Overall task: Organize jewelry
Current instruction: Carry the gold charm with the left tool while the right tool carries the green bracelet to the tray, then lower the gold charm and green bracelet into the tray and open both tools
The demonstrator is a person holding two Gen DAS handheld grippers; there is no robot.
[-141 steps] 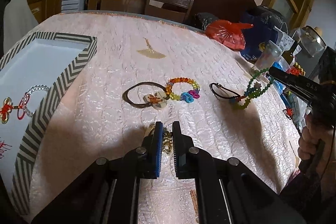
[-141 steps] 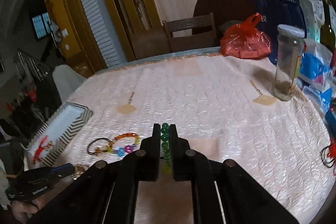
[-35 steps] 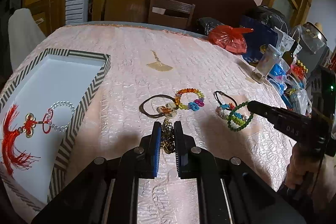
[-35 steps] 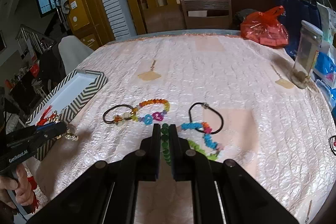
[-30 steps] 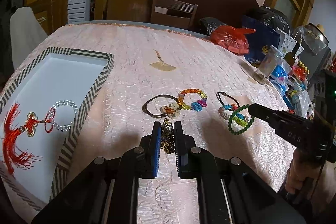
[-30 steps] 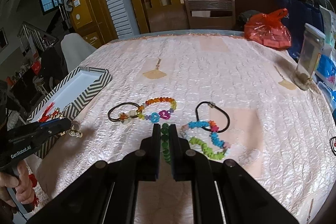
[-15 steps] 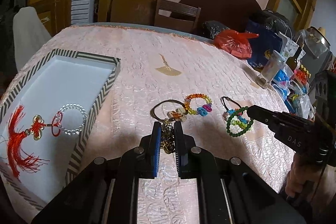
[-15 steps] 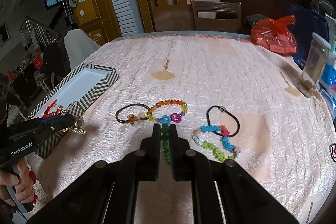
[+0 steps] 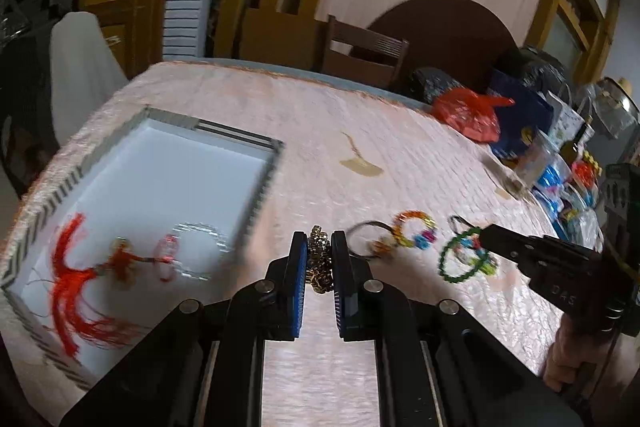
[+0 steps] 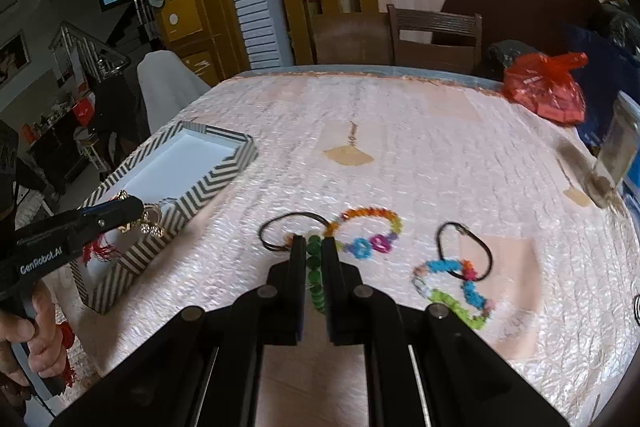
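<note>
My left gripper [image 9: 319, 254] is shut on a gold chain bracelet [image 9: 320, 269] and holds it in the air just right of the chevron tray [image 9: 262, 183]; from the right wrist view the chain [image 10: 149, 223] hangs at the tray's near corner. The tray holds a red tassel charm [image 9: 80, 279] and a clear bead bracelet [image 9: 196, 255]. My right gripper [image 10: 313, 247] is shut on a green bead bracelet [image 10: 316, 281], whose loop [image 9: 460, 263] hangs above the cloth. A black hair tie [image 10: 286, 231], a rainbow bead bracelet [image 10: 370, 229] and a multicolour bracelet with black cord [image 10: 456, 279] lie on the table.
The table has a pink quilted cloth [image 10: 420, 155]. A red plastic bag [image 10: 544, 95], a glass jar [image 10: 612, 163] and bags crowd the far right. Wooden chairs [image 10: 436, 35] stand behind the table. The tray's wall [image 10: 168, 215] rises above the cloth.
Both grippers have swung left toward the tray, each still holding its bracelet. The gold chain now hangs at the tray's right edge.
</note>
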